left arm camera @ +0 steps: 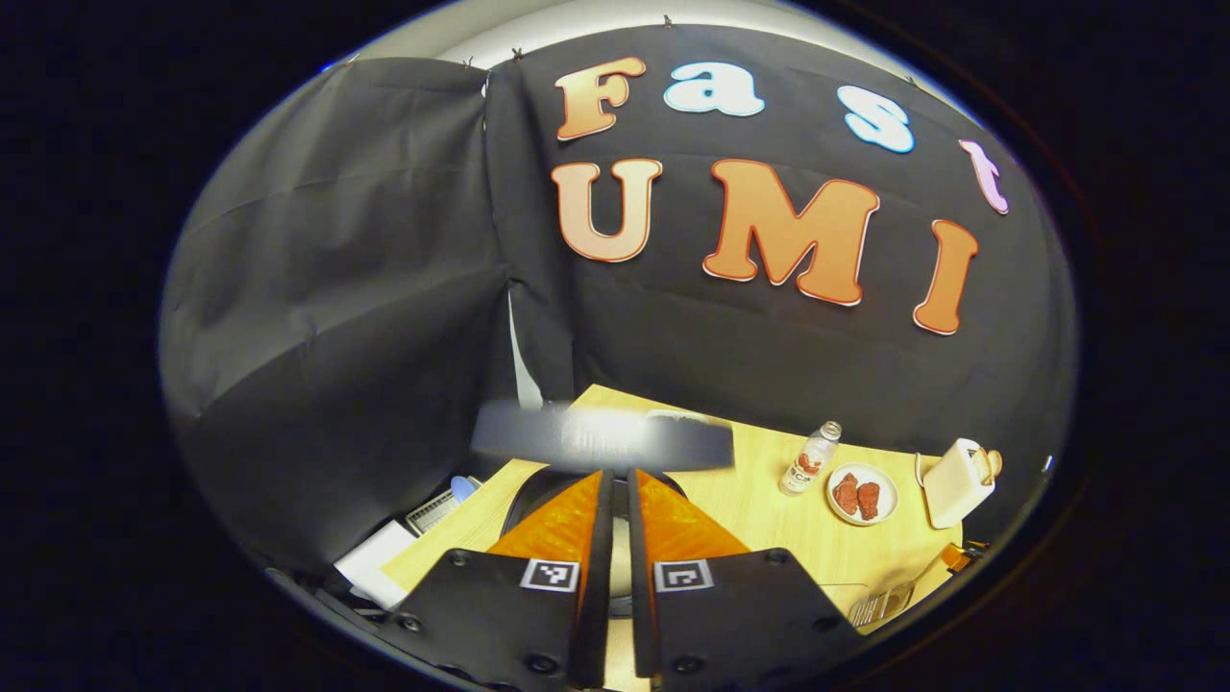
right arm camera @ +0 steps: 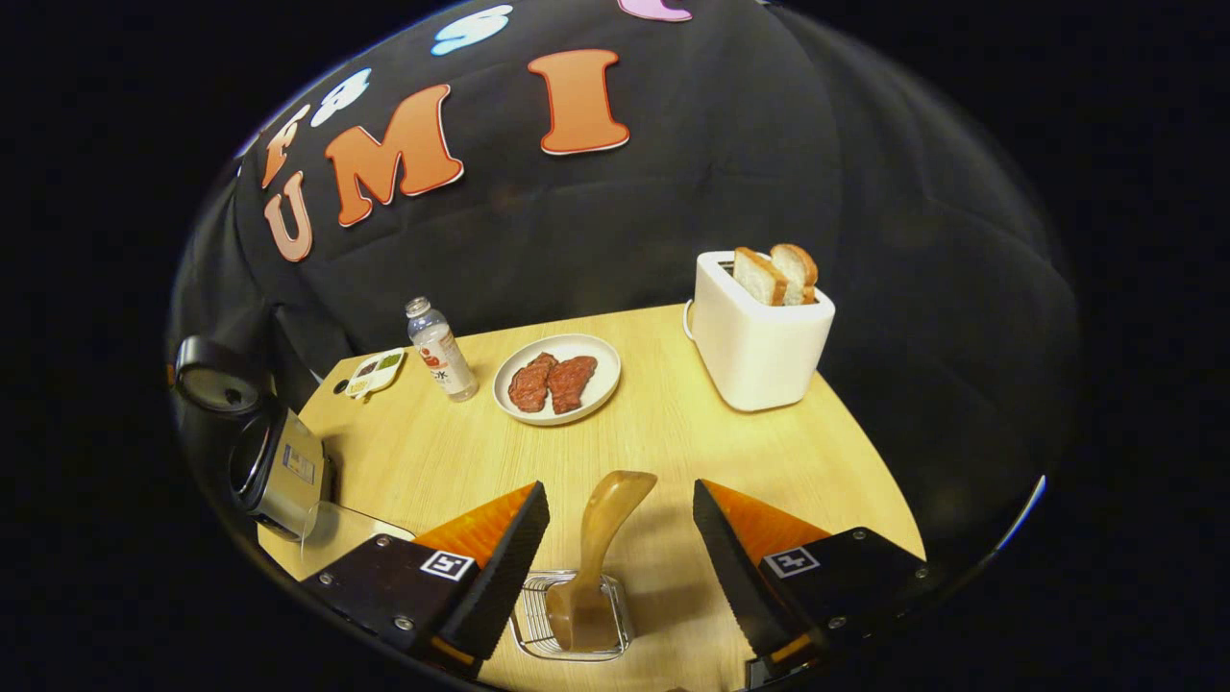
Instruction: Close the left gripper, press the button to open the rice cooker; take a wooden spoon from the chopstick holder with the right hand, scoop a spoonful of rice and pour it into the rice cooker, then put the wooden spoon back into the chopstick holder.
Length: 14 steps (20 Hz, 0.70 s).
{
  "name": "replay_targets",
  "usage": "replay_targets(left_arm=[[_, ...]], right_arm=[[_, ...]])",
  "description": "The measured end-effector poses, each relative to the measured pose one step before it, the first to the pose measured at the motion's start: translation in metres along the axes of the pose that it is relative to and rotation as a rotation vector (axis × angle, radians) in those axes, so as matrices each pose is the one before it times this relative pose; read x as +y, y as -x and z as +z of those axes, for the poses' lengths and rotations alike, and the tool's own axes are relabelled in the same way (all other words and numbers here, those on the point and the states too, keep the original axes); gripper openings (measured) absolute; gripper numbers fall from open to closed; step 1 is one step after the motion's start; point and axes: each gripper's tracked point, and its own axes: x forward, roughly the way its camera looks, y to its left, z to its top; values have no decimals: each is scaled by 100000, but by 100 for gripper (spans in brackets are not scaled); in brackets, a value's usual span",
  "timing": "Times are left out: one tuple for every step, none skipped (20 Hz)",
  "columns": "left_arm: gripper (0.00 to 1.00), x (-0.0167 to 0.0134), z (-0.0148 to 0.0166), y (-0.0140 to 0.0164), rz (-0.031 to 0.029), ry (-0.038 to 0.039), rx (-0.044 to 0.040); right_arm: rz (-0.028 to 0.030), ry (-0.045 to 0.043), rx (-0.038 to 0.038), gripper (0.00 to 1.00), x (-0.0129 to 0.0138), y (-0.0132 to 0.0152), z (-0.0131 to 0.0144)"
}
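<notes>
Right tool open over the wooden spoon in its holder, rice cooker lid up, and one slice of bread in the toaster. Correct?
Not quite: the toaster holds two slices of bread, as the right gripper view shows. The rest stands: right tool open, wooden spoon in its holder, rice cooker lid up.

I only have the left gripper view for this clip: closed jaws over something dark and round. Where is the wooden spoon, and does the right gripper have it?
Observer: The wooden spoon stands in the wire holder at the near edge of the table, directly ahead of the right gripper.
Operator: Are its jaws on the spoon?
Observer: No. The jaws are wide open, one on each side of the spoon, with a clear gap on both sides.
Operator: Is the cooker's lid up?
Observer: It looks so. In the right gripper view the rice cooker sits at the table's left edge with its lid raised above the body.
</notes>
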Motion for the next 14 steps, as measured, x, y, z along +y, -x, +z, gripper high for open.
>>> replay_targets(left_arm=[[19, -289, -170, 481, -619, -1006, -809], [19, -275, -222, 231, -224, -1351, -719], [34, -113, -123, 519, 717, -1108, -817], [37, -385, -62, 283, -163, -1020, -618], [49, -314, -193, 399, 342, -1206, -769], [61, -240, -133, 271, 390, -1264, -377], [74, -265, -163, 295, 107, -1404, -460], [86, -186, -113, 153, 468, -1291, -45], [81, -290, -170, 95, -23, -1058, 59], [77, -430, -275, 39, -408, -517, 145], [77, -365, -110, 44, -542, -267, 168], [81, -248, -124, 74, -387, -168, -64], [77, -228, -60, -57, -127, -318, 76], [81, -175, -174, -104, -337, -273, -77]], right_arm=[[1038, -749, 1293, 94, 166, -324, -415], [1062, -1061, 1260, 93, 184, -497, -251], [1100, -1408, 1591, 92, 295, -452, -429], [1118, -1589, 1738, 91, 294, -470, -319], [916, -1700, 1233, 86, 238, -464, -450], [1103, -1772, 1519, 84, 284, -499, -272], [940, -1648, 1030, 79, 149, -130, -321], [1133, -2072, 1098, 76, 292, -453, -189], [1003, -2014, 1248, 70, 146, -311, -328], [547, -1738, 1151, 67, 61, -359, -205], [-2, -1429, 448, 59, -95, -384, -172], [152, -880, 429, 54, -82, -202, -118], [144, -1019, -99, 41, -186, -102, -128], [-24, -1115, -10, 35, -241, 127, -137]])
